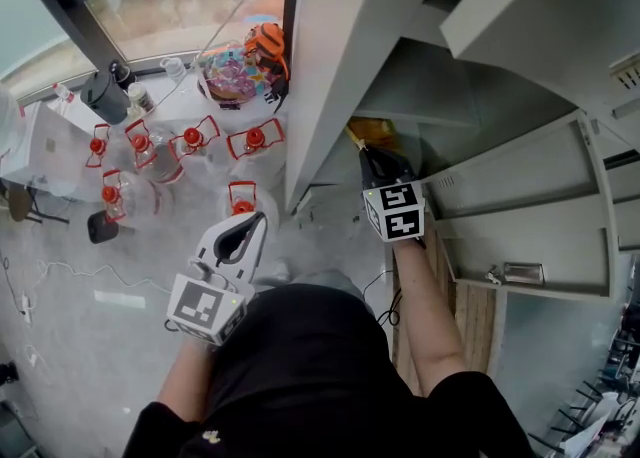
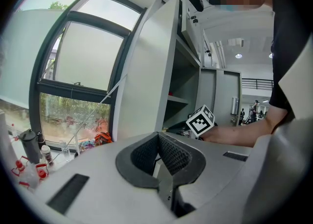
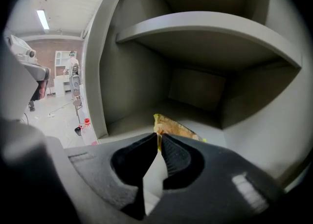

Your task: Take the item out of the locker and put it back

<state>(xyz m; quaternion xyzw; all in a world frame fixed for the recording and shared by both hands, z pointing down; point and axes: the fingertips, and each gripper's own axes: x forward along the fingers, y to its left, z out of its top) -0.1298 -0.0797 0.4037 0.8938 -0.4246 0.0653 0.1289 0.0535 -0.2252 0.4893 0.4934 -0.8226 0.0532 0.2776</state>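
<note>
A yellow snack packet [image 3: 178, 129] lies on the floor of an open grey locker compartment [image 3: 132, 123]; in the head view the packet [image 1: 372, 132] shows just inside the locker. My right gripper [image 3: 159, 137] reaches into that compartment, its pads closed on the packet's near edge. From above, the right gripper [image 1: 370, 154] is seen with its marker cube [image 1: 393, 211] behind it. My left gripper [image 1: 256, 220] hangs outside the locker, to the left of its side wall [image 1: 330, 66], shut with nothing in it; its pads meet at the tips [image 2: 158, 135].
Several clear bottles with red handles [image 1: 190, 141] stand on the floor by the window, beside a bag of colourful items [image 1: 235, 71]. Open locker doors [image 1: 520, 216] jut out lower right. A shelf [image 3: 205, 25] spans the locker above the packet.
</note>
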